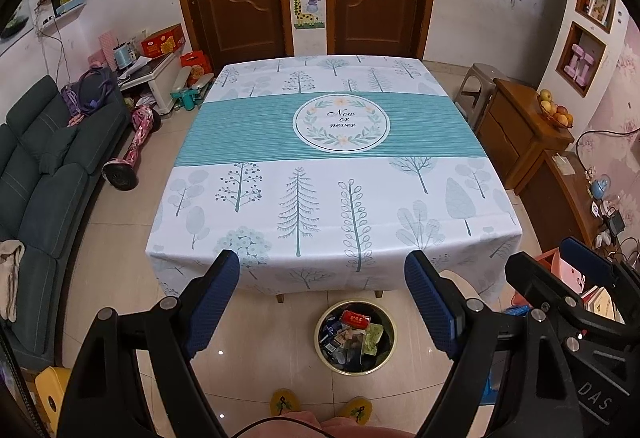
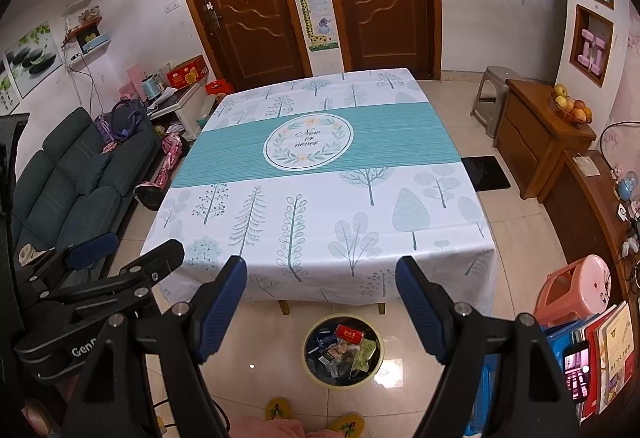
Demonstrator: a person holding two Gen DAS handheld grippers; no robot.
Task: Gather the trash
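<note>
A round bin (image 1: 322, 348) with a yellow rim stands on the floor below the table's near edge; it also shows in the right wrist view (image 2: 307, 364). It holds several wrappers and a red packet (image 1: 355, 319) (image 2: 349, 334). My left gripper (image 1: 322, 270) is open and empty, held above the floor in front of the table. My right gripper (image 2: 320, 274) is open and empty beside it; its fingers (image 1: 584, 262) show at the right of the left wrist view. The left gripper's fingers (image 2: 92, 250) show at the left of the right wrist view.
The table (image 1: 336, 166) (image 2: 320, 178) carries a white and teal tree-print cloth. A dark sofa (image 1: 44, 174) lines the left wall. Wooden cabinets (image 2: 540, 134) and a pink stool (image 2: 576, 286) stand at the right. Yellow slippers (image 2: 280, 408) are on the floor near me.
</note>
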